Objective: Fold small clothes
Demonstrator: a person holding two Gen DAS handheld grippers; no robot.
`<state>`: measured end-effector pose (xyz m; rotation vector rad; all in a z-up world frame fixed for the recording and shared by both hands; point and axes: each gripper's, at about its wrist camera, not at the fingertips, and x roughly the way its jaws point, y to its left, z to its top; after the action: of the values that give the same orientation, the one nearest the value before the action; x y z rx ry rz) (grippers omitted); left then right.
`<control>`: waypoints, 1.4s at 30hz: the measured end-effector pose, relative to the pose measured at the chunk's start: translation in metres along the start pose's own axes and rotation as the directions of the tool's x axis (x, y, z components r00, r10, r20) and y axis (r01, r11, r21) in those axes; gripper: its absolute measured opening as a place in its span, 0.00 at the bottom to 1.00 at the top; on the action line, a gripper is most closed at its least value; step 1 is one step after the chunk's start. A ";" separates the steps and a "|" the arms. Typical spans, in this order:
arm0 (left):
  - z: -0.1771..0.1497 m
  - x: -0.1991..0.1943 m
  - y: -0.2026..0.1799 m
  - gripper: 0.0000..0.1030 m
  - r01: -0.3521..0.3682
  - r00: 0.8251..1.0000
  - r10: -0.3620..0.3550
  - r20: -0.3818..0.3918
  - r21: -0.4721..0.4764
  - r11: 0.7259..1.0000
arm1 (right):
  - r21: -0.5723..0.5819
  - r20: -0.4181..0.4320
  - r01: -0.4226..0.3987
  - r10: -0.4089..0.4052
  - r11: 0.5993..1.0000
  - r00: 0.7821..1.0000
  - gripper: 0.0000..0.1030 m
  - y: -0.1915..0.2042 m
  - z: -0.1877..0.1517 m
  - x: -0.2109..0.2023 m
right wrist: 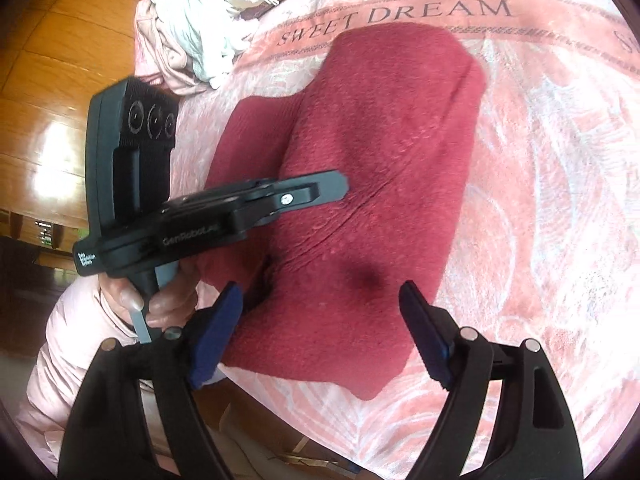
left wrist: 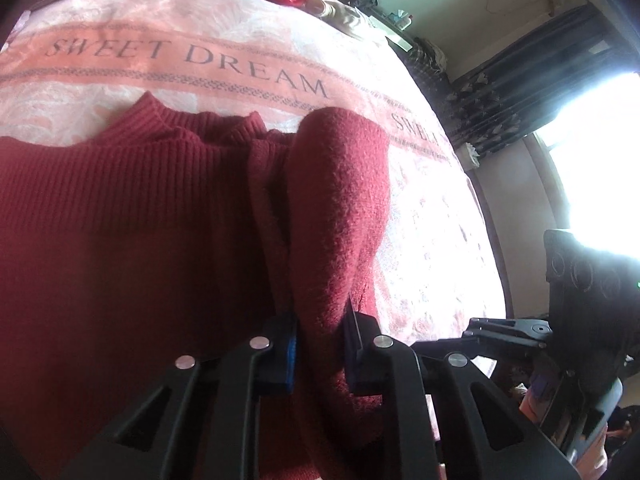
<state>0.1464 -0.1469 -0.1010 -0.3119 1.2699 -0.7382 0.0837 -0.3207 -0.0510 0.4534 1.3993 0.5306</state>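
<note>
Sweater (right wrist: 360,184) flat on blanket (right wrist: 540,200); my left gripper (left wrist: 320,344) clamps its fold, right gripper (right wrist: 320,332) wide, empty. White clothes (right wrist: 208,20) at 11 o'clock.

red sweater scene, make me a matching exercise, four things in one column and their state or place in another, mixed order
Things:
1. left gripper
2. right gripper
3. red sweater
4. white clothes

States or places:
A. heaped at the bed's edge
B. shut on a fold of knit
C. lying on the pink blanket
D. open, holding nothing

Pairs: 1-B, 2-D, 3-C, 4-A
</note>
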 end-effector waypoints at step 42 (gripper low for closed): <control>-0.092 -0.175 0.149 0.71 -0.054 0.994 0.063 0.089 -0.094 0.994 | -0.110 -0.193 0.130 -0.150 0.985 0.970 0.79 0.063 0.023 0.089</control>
<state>0.0899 0.0931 -0.0852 -0.3771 1.2220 -0.6103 0.1098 -0.2168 -0.0822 0.2245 1.5787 0.5371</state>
